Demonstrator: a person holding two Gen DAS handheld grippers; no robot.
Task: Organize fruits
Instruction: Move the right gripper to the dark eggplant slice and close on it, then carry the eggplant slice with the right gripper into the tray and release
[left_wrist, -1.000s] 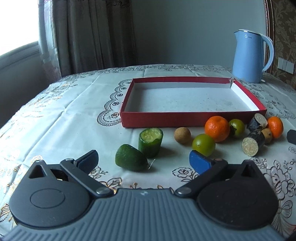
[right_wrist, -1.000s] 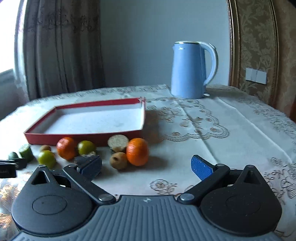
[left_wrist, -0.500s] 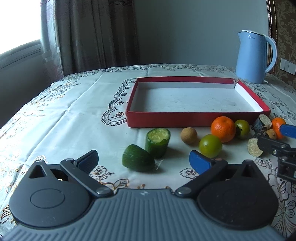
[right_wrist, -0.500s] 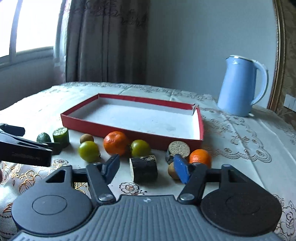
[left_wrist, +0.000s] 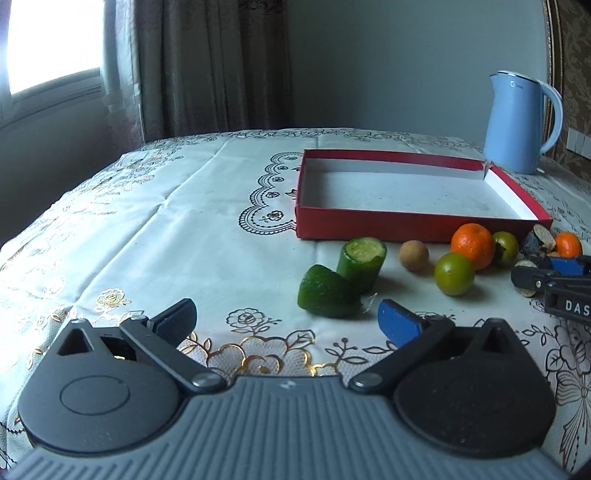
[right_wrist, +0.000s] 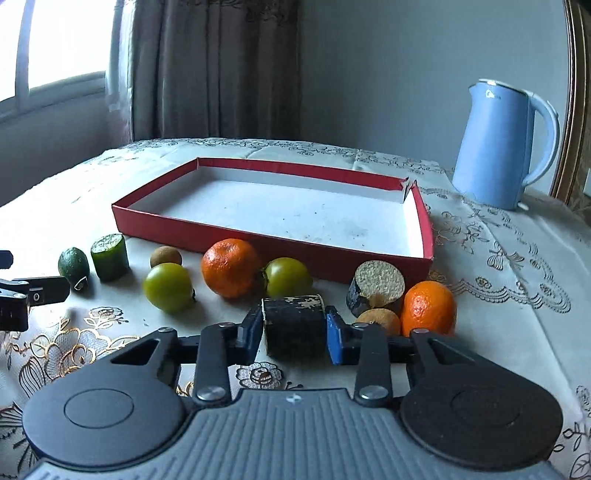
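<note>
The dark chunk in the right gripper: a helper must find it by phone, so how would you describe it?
Start at the red tray; the fruits lie along its near wall. Near the right end, the dark chunk lies on its side, nearest the camera, between the right gripper's blue pads. Its twin behind shows a pale cut face.

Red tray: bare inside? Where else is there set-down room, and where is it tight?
The shallow red cardboard tray holds nothing; its whole white floor is free. Bare patterned tablecloth lies left of the tray and the cut green cucumber pieces. Crowded: the fruit row along the tray's near wall, where the right gripper grips a dark cylinder chunk.
</note>
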